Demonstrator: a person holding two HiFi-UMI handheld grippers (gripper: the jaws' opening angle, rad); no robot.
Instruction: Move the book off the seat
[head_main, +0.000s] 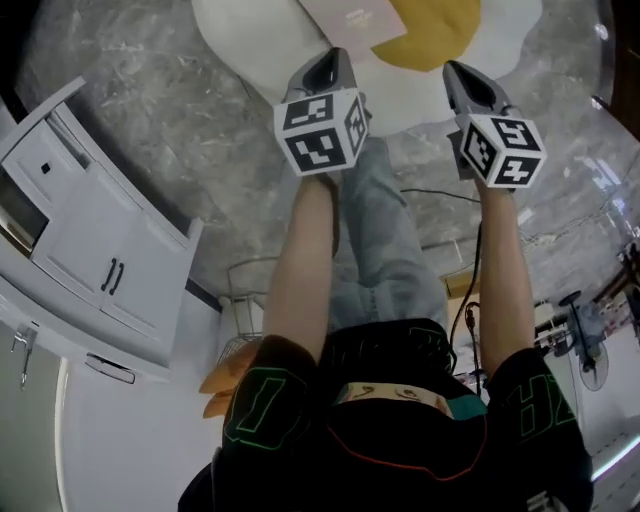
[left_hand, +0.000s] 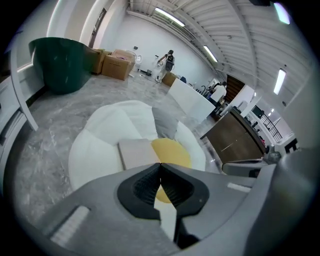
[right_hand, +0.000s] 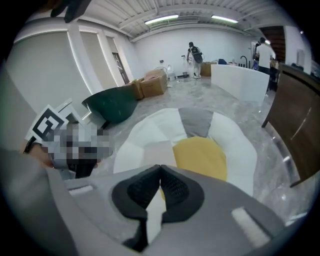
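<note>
A pale beige, flat rectangular book (head_main: 350, 14) (left_hand: 137, 153) (right_hand: 157, 152) lies on the white, egg-shaped padded seat (head_main: 248, 42) (left_hand: 98, 146) (right_hand: 236, 145). It sits just left of the seat's round yellow centre cushion (head_main: 432, 30) (left_hand: 173, 152) (right_hand: 201, 158), with its edge meeting the yellow. A small grey back cushion (left_hand: 165, 123) (right_hand: 196, 123) stands at the far side of the seat.

The person stretches both bare forearms forward, roughly parallel, the left forearm (head_main: 300, 262) and the right forearm (head_main: 505, 272) reaching out from black short sleeves. Each hand carries a grey two-jaw tool topped by a cube with square markers. In the head view the left gripper (head_main: 334, 54) (left_hand: 160, 165) points at the near rim of the seat, close to the book's near corner but clear of it. The right gripper (head_main: 456, 68) (right_hand: 160, 168) hangs beside it, aimed at the yellow cushion. Both pairs of tongs are pressed together, ribbed black pads meeting at the tips — nothing is pinched between them.

Around the seat spreads a grey marbled floor (head_main: 150, 100). A white panelled cabinet (head_main: 92, 232) stands at the person's left, and a dark green tub chair (left_hand: 62, 63) (right_hand: 113, 105) sits farther back — brown cardboard boxes (left_hand: 118, 63) (right_hand: 152, 83) beyond it.
</note>
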